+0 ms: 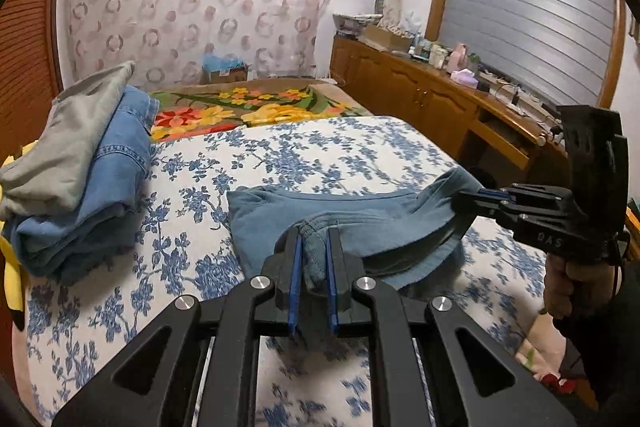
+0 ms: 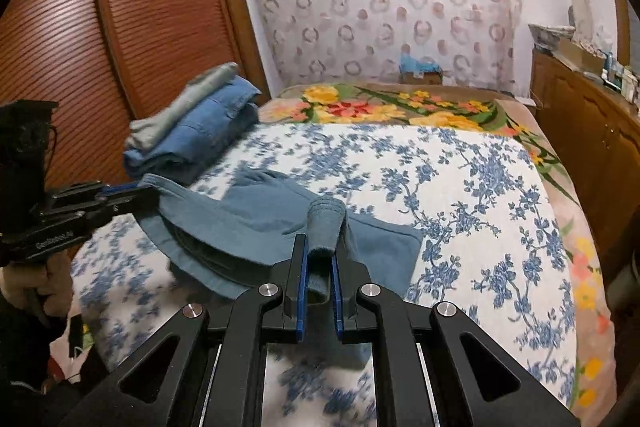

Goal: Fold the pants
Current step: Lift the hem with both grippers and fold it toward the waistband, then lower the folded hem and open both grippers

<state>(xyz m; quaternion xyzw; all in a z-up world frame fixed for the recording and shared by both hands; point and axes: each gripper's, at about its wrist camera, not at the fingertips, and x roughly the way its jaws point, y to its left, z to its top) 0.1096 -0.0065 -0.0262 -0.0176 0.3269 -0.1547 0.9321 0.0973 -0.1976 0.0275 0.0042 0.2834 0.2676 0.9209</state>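
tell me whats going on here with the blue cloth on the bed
A person holds a gripper in each hand and is folding a pair of teal-blue pants on the floral bedspread. The left gripper and right gripper are each shut on a bunched edge of the fabric, lifting it. A stack of folded clothes sits at the bed's left side.

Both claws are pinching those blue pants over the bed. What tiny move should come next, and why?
Probably carry both grips forward and lower them. The left gripper and right gripper each clamp a bunched edge of the blue pants, whose far part already lies on the floral bedspread, so laying the lifted edge over it would make the fold.
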